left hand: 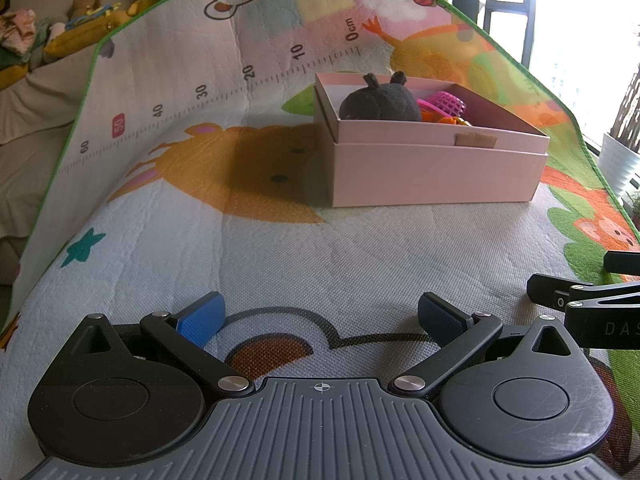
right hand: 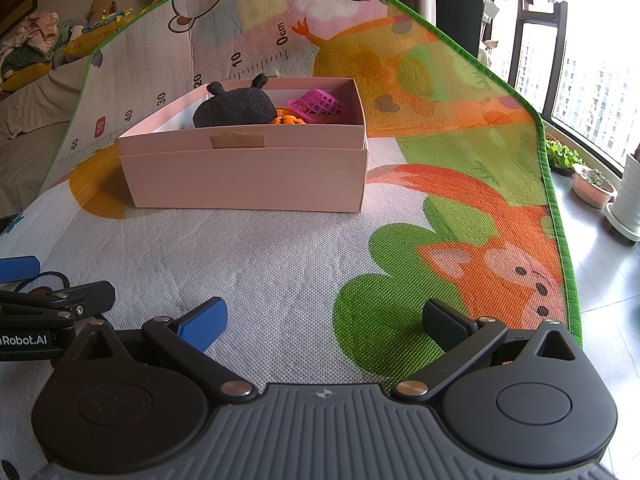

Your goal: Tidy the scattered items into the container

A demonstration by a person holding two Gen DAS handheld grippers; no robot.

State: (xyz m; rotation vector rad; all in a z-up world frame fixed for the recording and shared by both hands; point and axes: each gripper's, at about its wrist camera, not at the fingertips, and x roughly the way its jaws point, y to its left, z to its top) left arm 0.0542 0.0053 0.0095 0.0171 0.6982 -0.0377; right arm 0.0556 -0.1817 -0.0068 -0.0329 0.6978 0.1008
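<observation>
A pink cardboard box (left hand: pixel 436 172) (right hand: pixel 244 180) stands on the cartoon play mat (left hand: pixel 280 248) (right hand: pixel 260 260). Inside it lie a dark grey plush toy (left hand: pixel 380 102) (right hand: pixel 234 108), a magenta mesh basket (left hand: pixel 444 104) (right hand: pixel 318 105) and an orange toy (left hand: pixel 454 121) (right hand: pixel 289 119). My left gripper (left hand: pixel 320 316) is open low over the mat, well short of the box, with nothing between its blue pads. My right gripper (right hand: pixel 326 320) is open too and holds nothing. Each gripper shows at the edge of the other's view.
The mat's green border (right hand: pixel 552 160) ends at a tiled floor with plant pots (right hand: pixel 592 188) by the window on the right. A sofa (left hand: pixel 36 112) with stuffed toys (left hand: pixel 86 4) and cushions sits at the back left.
</observation>
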